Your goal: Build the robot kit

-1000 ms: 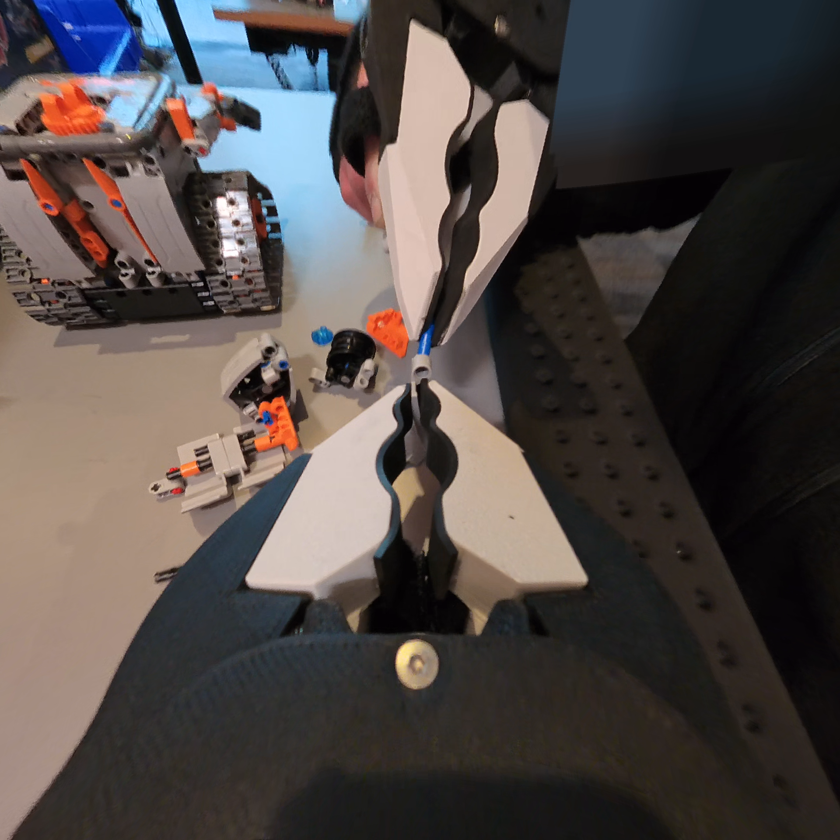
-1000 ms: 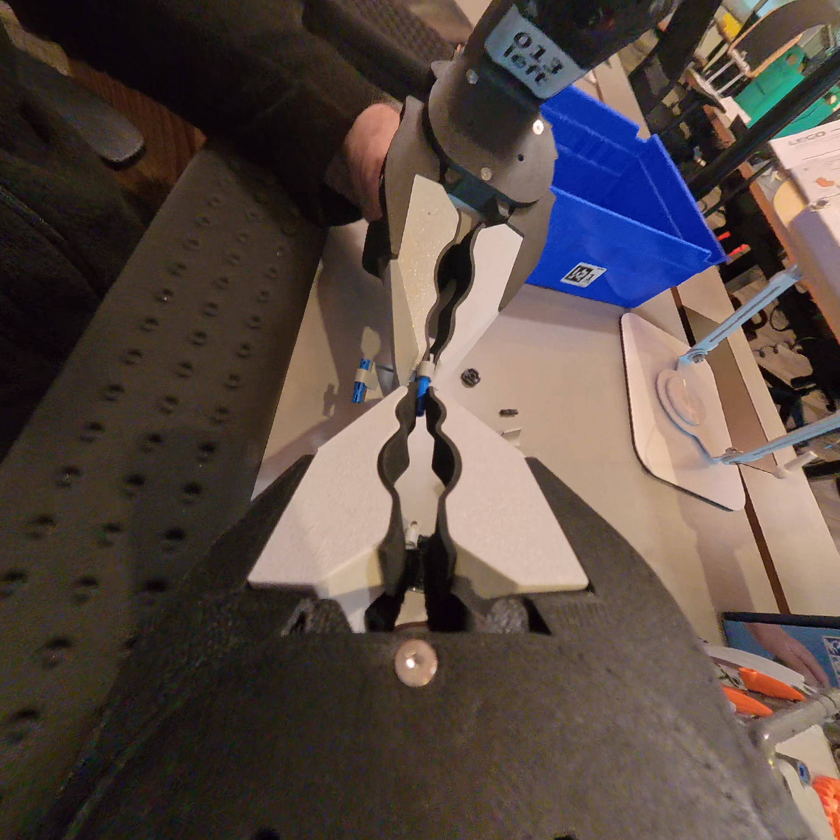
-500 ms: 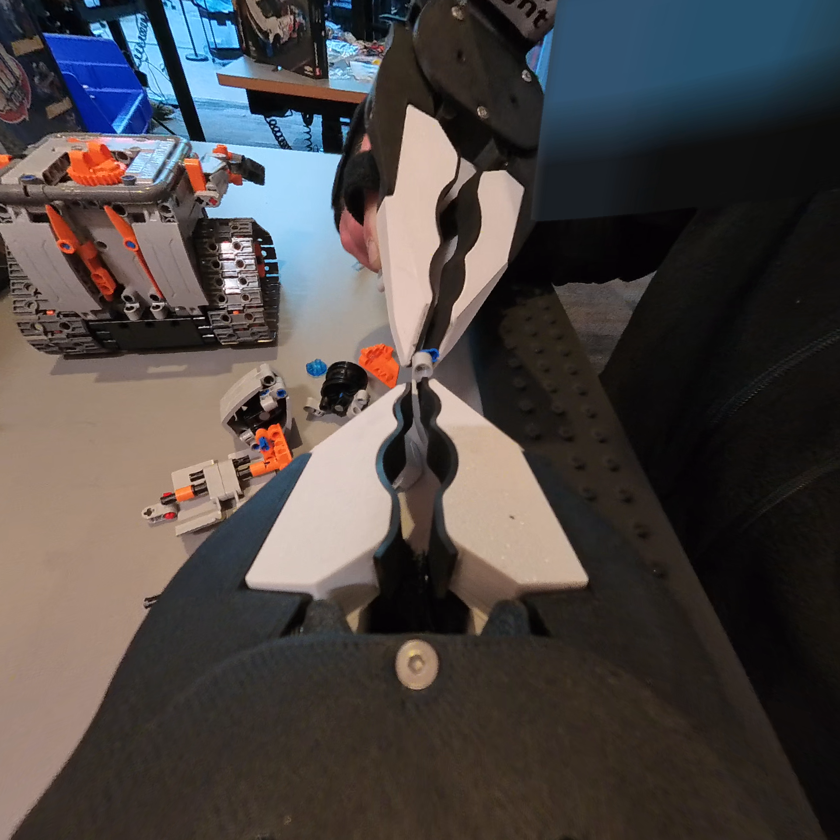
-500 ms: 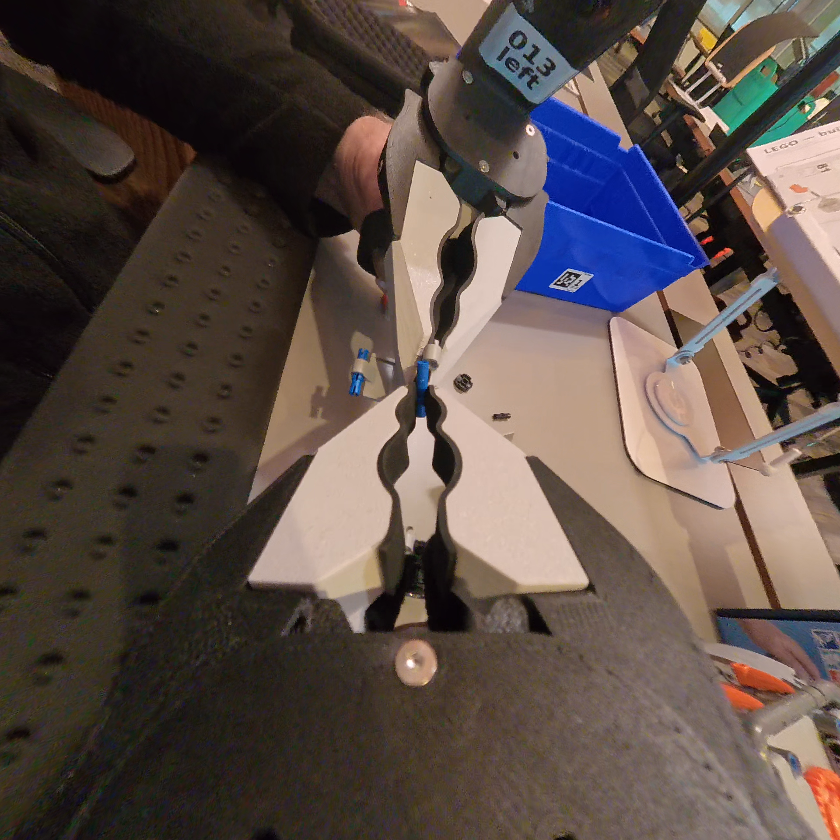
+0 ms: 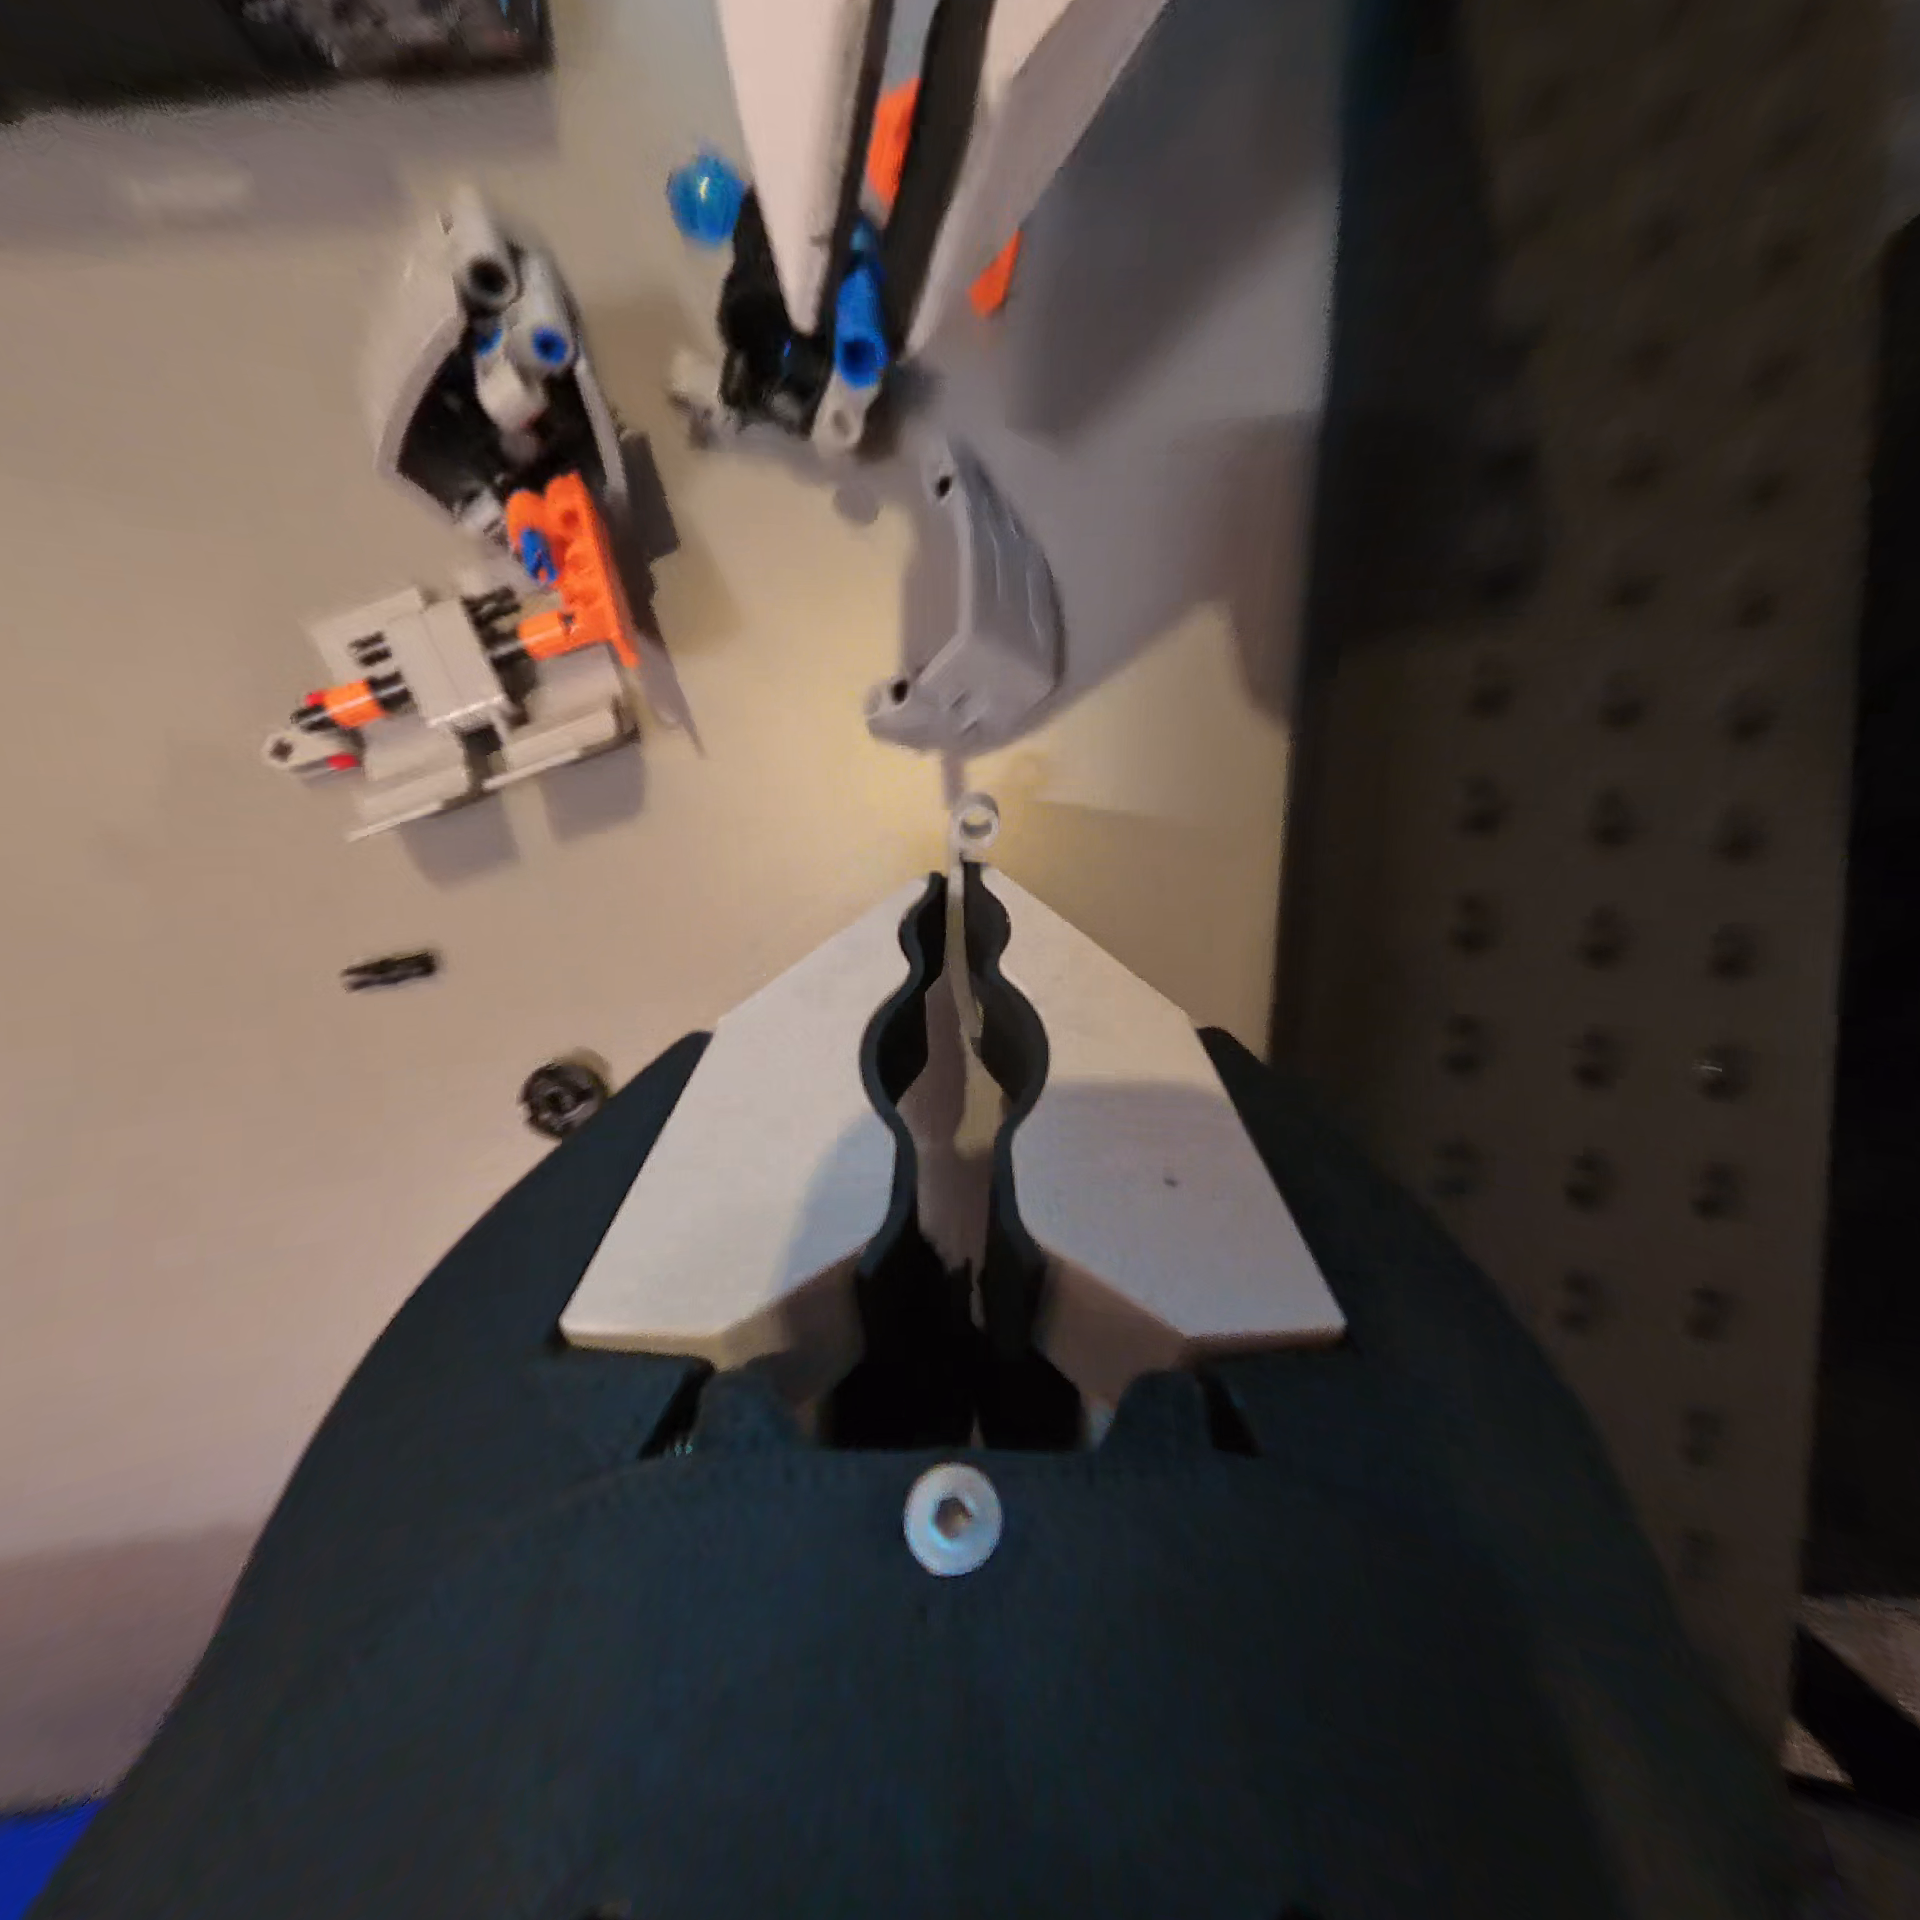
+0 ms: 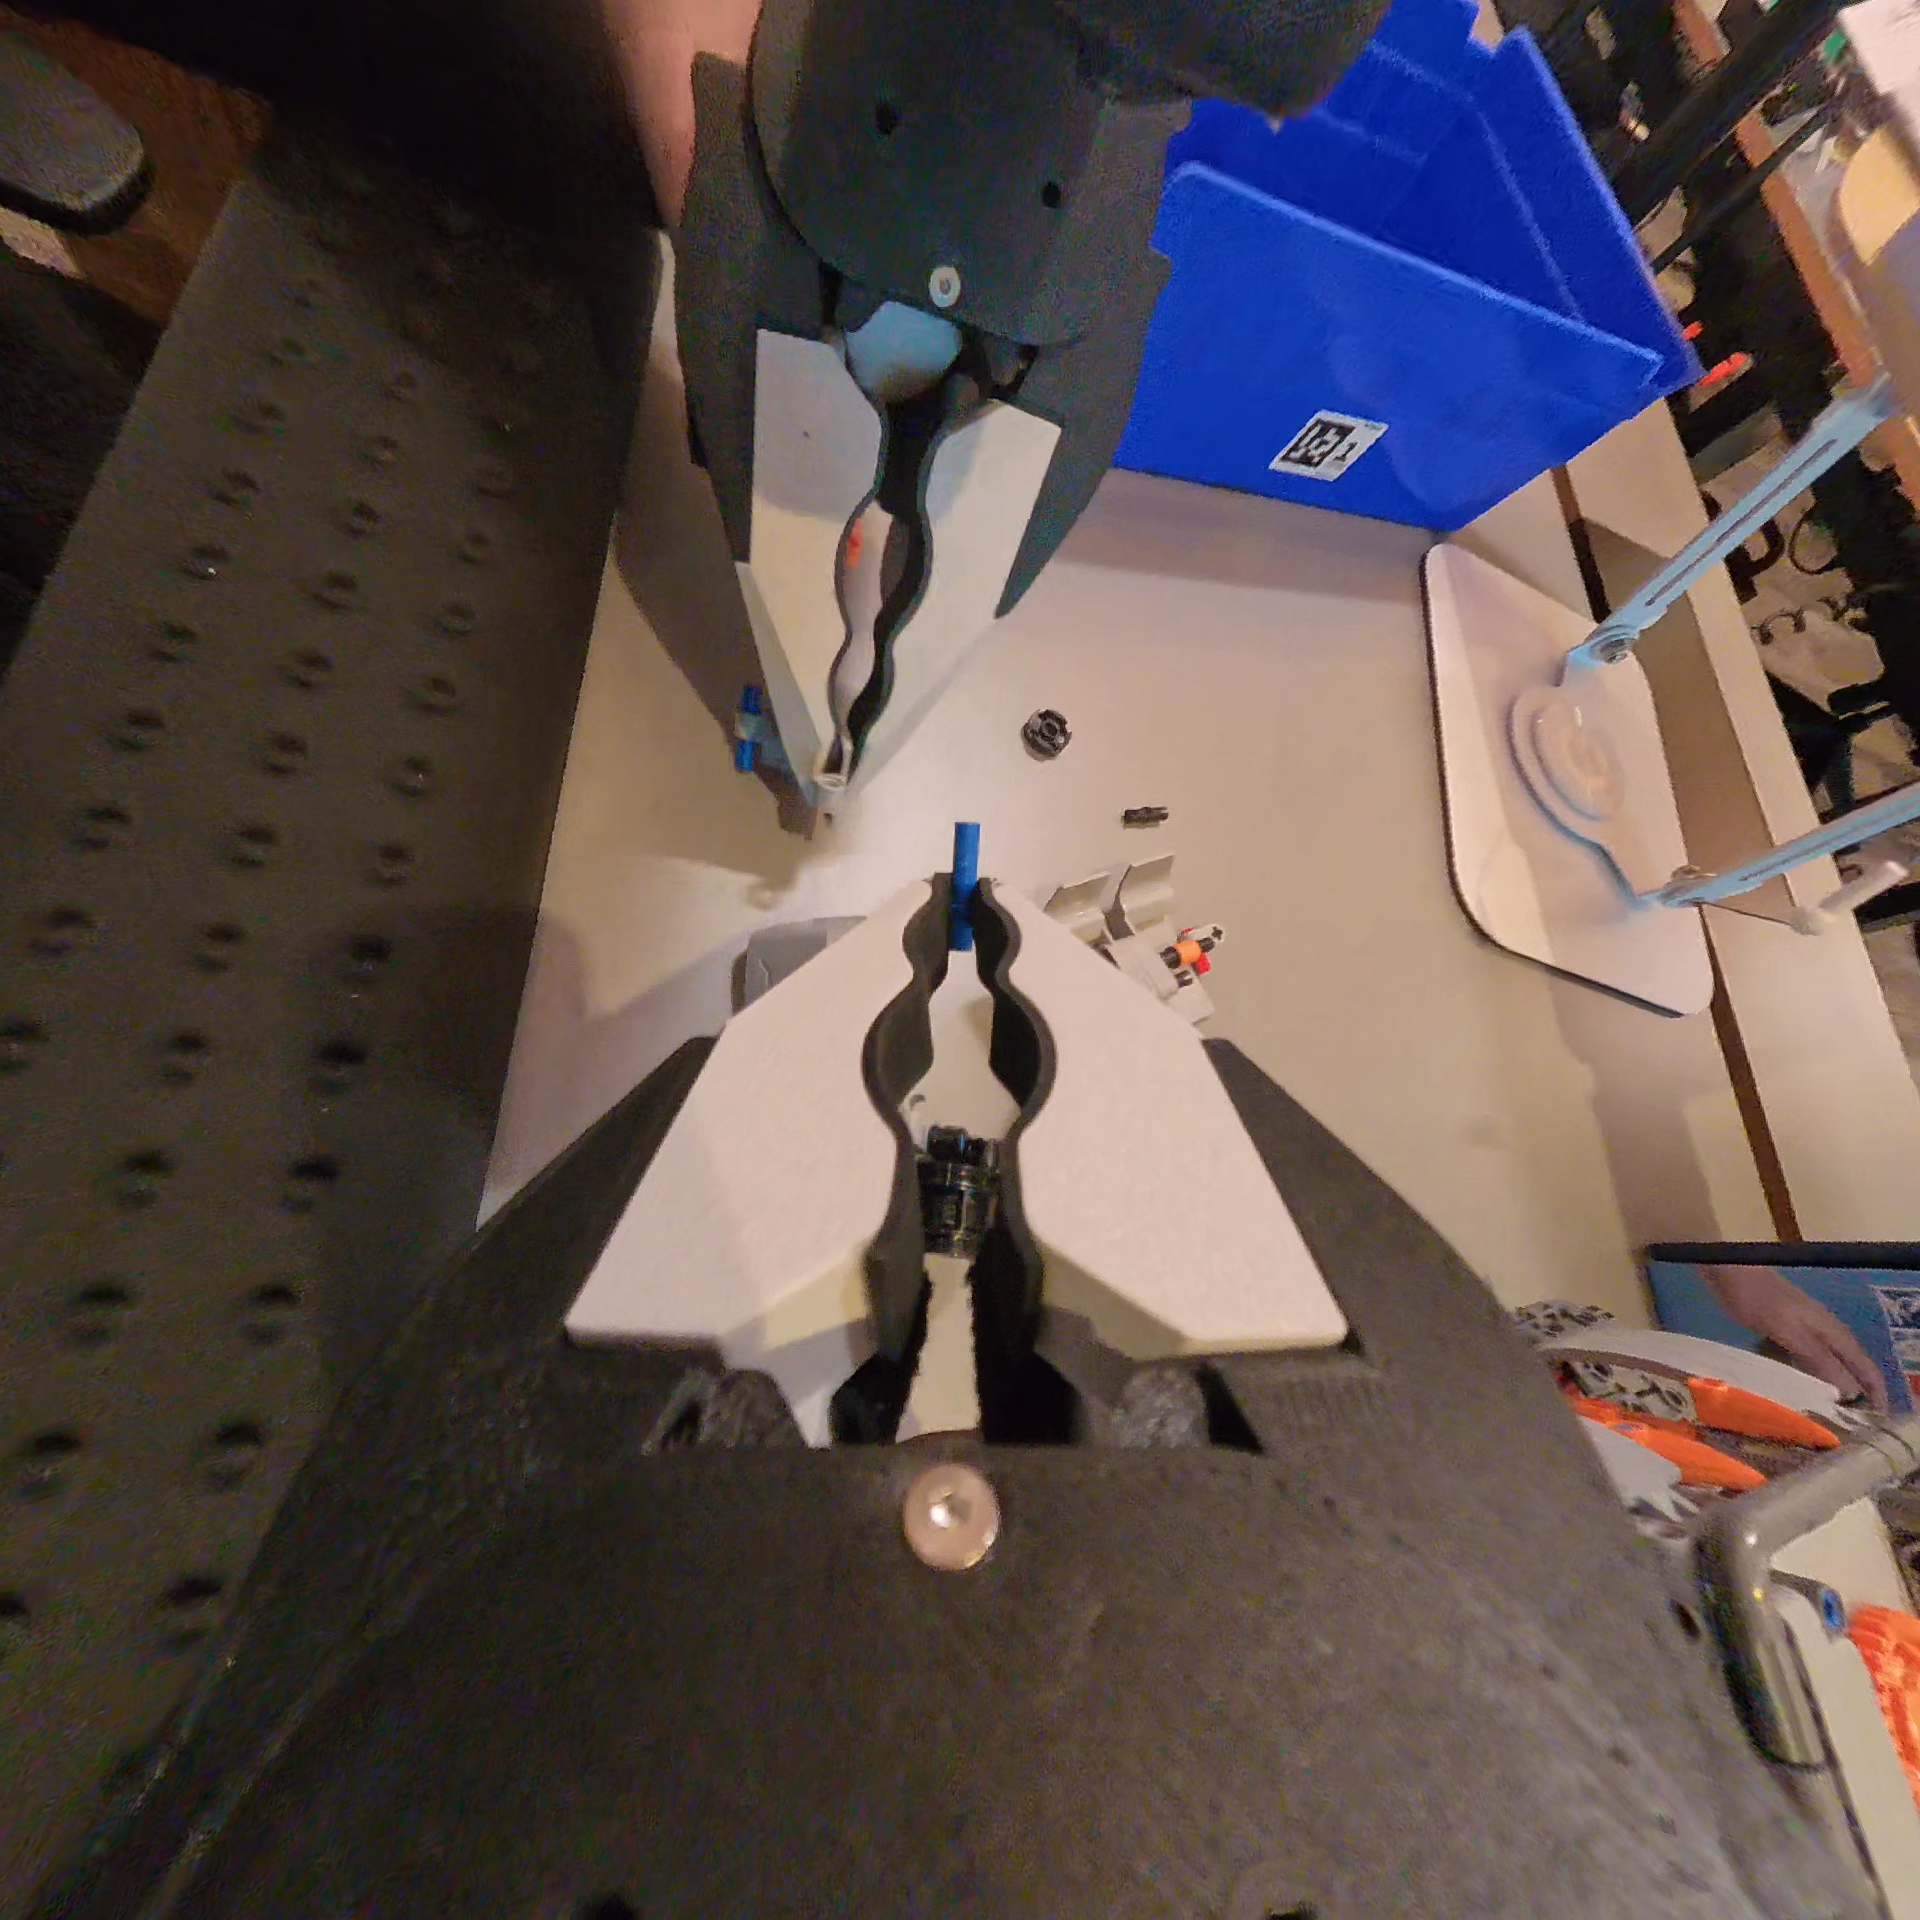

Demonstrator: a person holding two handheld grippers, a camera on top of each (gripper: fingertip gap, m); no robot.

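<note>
My left gripper (image 5: 956, 883) is shut on a thin grey connector (image 5: 975, 826) whose ring end sticks out past the tips. My right gripper (image 6: 961, 896) is shut on a blue pin (image 6: 964, 873) that stands up between its tips. The two grippers face each other low over the pale table (image 6: 1247, 675), with a gap between pin and connector. The right gripper (image 5: 862, 348) with the blue pin (image 5: 857, 332) shows at the top of the left wrist view. The left gripper (image 6: 836, 784) shows at the top of the right wrist view. A grey curved panel (image 5: 977, 623) lies between them.
A black perforated rail (image 5: 1558, 831) borders the table. Loose brick assemblies (image 5: 468, 675), a black pin (image 5: 387, 969) and a black round piece (image 6: 1044, 732) lie on the table. A blue bin (image 6: 1351, 343) and a white board (image 6: 1558, 810) stand farther off. A tracked brick vehicle (image 6: 1714, 1455) is at the lower right. From the left gripper's tips to the black round piece (image 6: 1044, 732) is close to 9 cm. It turns up in the left wrist view (image 5: 572, 1090) as well.
The blue pin and the grey connector were touching tip to tip; now they are apart. Both grippers have dropped closer to the table, each still shut on its piece.
</note>
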